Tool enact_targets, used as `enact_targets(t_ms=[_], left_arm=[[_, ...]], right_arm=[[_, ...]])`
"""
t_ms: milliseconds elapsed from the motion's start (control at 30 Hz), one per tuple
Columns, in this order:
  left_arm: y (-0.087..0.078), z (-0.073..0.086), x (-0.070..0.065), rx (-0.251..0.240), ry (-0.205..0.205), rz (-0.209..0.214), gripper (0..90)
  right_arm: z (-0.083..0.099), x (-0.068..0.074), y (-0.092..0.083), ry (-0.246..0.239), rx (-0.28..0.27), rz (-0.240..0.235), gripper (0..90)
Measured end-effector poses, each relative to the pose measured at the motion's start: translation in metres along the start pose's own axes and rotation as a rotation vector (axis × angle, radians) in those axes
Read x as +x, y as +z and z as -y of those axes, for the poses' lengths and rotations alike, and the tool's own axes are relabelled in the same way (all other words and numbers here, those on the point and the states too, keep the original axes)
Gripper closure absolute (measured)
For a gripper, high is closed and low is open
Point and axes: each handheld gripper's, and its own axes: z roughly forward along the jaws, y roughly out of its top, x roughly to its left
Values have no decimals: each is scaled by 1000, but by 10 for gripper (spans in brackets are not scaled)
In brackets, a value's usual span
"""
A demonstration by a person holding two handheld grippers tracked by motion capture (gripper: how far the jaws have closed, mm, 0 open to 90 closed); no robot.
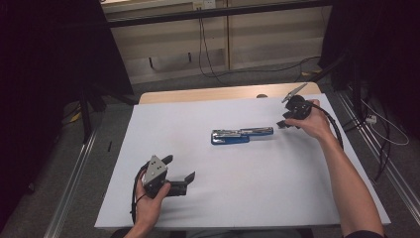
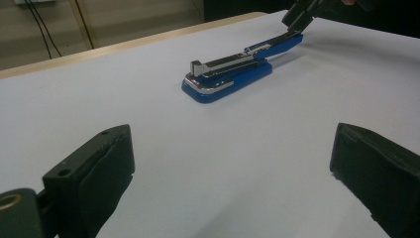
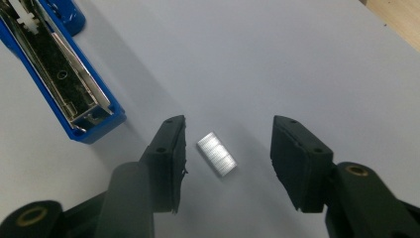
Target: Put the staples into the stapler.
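**Staples not yet picked up, stapler lying open**

The right claw (image 3: pixel 225 163) stood over a small strip of staples (image 3: pixel 217 154) that lay flat on the white table (image 1: pixel 247 188). The strip sat between the two jaws, nearer the left one, with bare table showing on both sides of it; neither pad touched it. So the jaws were partly open and gripped nothing. In my reading the pick-up was about to be made: the claw was lined up and the grasp itself was left to do.

The blue stapler (image 1: pixel 241 135) lay just beyond that claw, up and to the left of its jaws, swung open with its metal channel facing up. The channel looked empty where it showed, so loading and closing probably remained as well.

The left claw (image 1: pixel 173 171) rested well apart from the stapler, jaws spread wide with nothing between them, and looked idle.

From above, the strip was too small to make out near the right claw. In the right claw's view the stapler was cut off at the top edge, so the far part of its channel could not be checked.
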Motion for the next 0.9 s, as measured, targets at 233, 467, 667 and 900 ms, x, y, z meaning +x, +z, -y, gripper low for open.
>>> enact_targets(t_ms=[233, 467, 667, 900], left_arm=[[1, 1, 0, 5, -2, -3, 35], [1, 1, 0, 14, 2, -7, 36], [1, 1, 1, 12, -2, -7, 36], [1, 1, 3, 11, -4, -8, 36]], right_arm=[[2, -2, 7, 0, 24, -25, 572], [2, -2, 10, -7, 47, -49, 623], [1, -2, 13, -26, 75, -57, 665], [2, -3, 14, -13, 73, -68, 705]])
